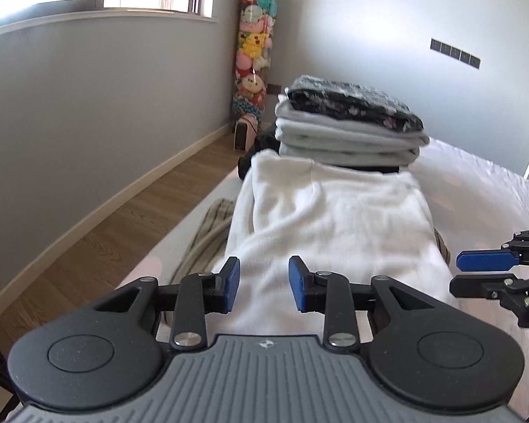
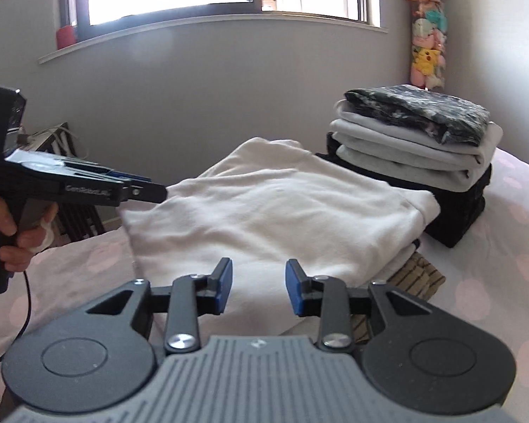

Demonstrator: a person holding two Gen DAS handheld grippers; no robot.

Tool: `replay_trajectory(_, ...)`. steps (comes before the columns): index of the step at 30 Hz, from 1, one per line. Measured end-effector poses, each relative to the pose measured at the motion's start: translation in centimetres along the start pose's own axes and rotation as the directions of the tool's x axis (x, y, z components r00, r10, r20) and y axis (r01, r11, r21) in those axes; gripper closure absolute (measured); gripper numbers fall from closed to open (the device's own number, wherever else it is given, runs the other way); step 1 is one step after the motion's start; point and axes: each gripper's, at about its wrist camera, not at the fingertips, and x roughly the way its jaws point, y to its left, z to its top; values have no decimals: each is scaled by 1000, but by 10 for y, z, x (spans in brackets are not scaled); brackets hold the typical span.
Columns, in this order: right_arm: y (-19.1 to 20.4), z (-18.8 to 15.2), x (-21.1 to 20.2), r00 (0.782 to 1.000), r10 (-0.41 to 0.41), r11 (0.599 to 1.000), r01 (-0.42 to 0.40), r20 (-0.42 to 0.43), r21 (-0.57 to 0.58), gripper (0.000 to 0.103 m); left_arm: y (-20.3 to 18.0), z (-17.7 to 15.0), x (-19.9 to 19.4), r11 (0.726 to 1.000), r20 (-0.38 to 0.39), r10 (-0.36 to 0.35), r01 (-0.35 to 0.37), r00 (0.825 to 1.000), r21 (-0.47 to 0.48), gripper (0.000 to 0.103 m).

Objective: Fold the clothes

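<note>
Now, left gripper (image 1: 263, 283) jaws spread, holding nothing; right gripper (image 2: 259, 287) same. White garment (image 1: 335, 218) lies folded at 12 o'clock, over striped cloth (image 1: 202, 243). Folded stack (image 1: 349, 123) beyond, on bed (image 2: 504, 282). Judgement: if moving garment to stack, pinch both near corners evenly, keep layers together.

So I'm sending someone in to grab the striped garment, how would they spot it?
Start at the bed with the pale pink spotted cover, then find the big white folded garment in front of the tall stack of folded clothes. The striped garment lies under the white one, only its beige, dark-lined edges sticking out.
</note>
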Motion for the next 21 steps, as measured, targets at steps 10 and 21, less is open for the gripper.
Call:
replay_trajectory(10,12,-27,-10,993,-15,999,19,-116,36,65,-30,-5,-37,997,-6,43,-43,999,58,54)
replay_trajectory(21,31,3,-104,998,-48,999,48,-31,-2,50,-103,7,-117,991,156,46,-64,987,118,44)
